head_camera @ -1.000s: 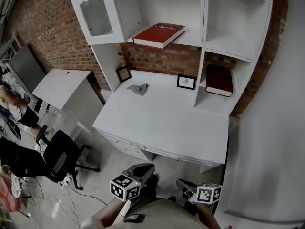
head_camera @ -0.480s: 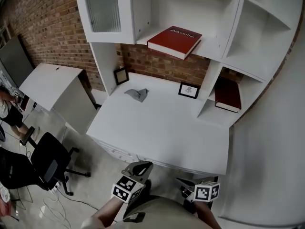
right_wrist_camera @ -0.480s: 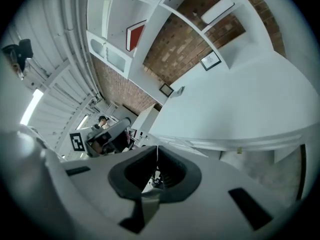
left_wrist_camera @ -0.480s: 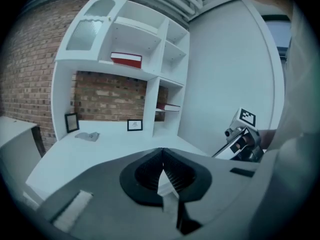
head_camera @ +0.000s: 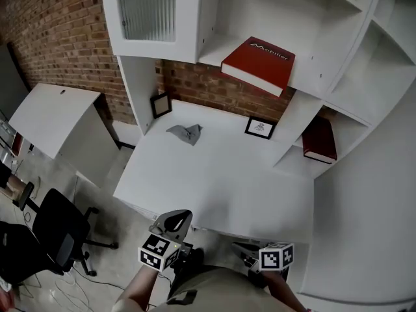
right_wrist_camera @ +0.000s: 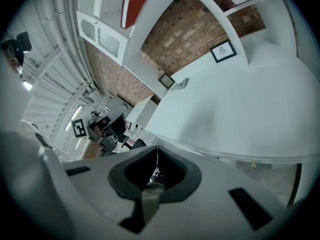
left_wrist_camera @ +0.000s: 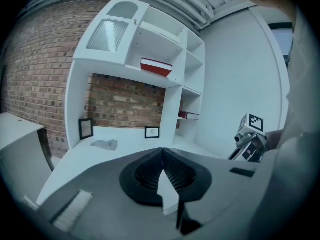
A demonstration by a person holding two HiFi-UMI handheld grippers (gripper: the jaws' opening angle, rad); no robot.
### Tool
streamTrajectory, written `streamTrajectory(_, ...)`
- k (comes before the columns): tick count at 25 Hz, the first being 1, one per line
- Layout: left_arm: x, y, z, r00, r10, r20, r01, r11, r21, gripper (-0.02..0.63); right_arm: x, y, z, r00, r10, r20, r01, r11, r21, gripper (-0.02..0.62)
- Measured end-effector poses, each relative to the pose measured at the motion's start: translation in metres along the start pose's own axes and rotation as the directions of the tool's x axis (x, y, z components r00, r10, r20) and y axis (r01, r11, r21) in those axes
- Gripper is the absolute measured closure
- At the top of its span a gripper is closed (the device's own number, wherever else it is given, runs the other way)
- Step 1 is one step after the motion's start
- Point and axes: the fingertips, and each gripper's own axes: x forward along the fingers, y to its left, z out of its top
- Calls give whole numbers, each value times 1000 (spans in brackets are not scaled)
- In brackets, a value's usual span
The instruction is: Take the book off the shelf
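Observation:
A red book (head_camera: 258,65) lies flat on the middle shelf of the white hutch (head_camera: 305,83), its near corner past the shelf edge. It also shows in the left gripper view as a red book (left_wrist_camera: 156,67) and in the right gripper view as a red book (right_wrist_camera: 134,9). A darker red book (head_camera: 320,140) lies in the lower right cubby. My left gripper (head_camera: 170,225) and right gripper (head_camera: 246,251) hang low in front of the desk, both shut and empty, far below the shelf. Seen along themselves, the left gripper (left_wrist_camera: 162,151) and right gripper (right_wrist_camera: 157,151) have their jaws pressed together.
On the white desk (head_camera: 214,181) lie a crumpled grey cloth (head_camera: 185,133) and two small picture frames (head_camera: 259,127) (head_camera: 160,104). A glass-door cabinet (head_camera: 146,8) hangs at the upper left. A black office chair (head_camera: 58,229) and a white side table (head_camera: 52,109) stand to the left.
The head view has moved closer to the desk and tilted up, so the shelf and red book appear larger. Both grippers stay low and shut.

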Motion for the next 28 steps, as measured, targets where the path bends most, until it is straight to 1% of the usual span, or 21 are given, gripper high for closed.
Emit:
streamTrajectory(4, 3, 25, 1, 1000, -7, 6, 8, 999, -37, 601, 17, 6, 11, 999, -27, -32, 26, 999, -32, 589)
streamTrajectory(6, 3, 37, 1, 1000, -16, 5, 16, 997, -70, 601, 25, 8, 13, 998, -36, -49, 34, 998, -45, 589)
streamTrajectory(9, 7, 51, 9, 999, -37, 35, 41, 992, -123, 601, 32, 10, 12, 996, -46, -73, 43, 998, -42, 589)
streamTrajectory(11, 13, 54, 22, 996, -63, 56, 70, 988, -135, 601, 33, 8, 12, 996, -42, -79, 40, 999, -24, 589)
streamTrajectory(14, 22, 62, 49, 994, -72, 82, 80, 992, -95, 601, 36, 2, 20, 997, -18, -81, 18, 1000, -6, 589)
streamTrajectory(18, 28, 80, 85, 992, -38, 119, 47, 996, -71, 601, 38, -8, 34, 995, 22, -102, -26, 999, -36, 589)
streamTrajectory(20, 33, 82, 108, 989, -32, 143, 41, 997, -61, 601, 34, -16, 43, 994, 39, -106, -44, 998, -46, 589)
streamTrajectory(22, 40, 76, 135, 984, -35, 173, 42, 999, -34, 601, 26, -26, 57, 994, 54, -96, -58, 998, -40, 589)
streamTrajectory(25, 55, 61, 176, 978, -42, 202, 30, 998, 63, 601, 17, -40, 74, 993, 67, -102, -73, 996, -55, 589)
streamTrajectory(28, 74, 48, 210, 978, -59, 198, 25, 985, 168, 601, 16, -45, 85, 987, 96, -130, -108, 990, -89, 589)
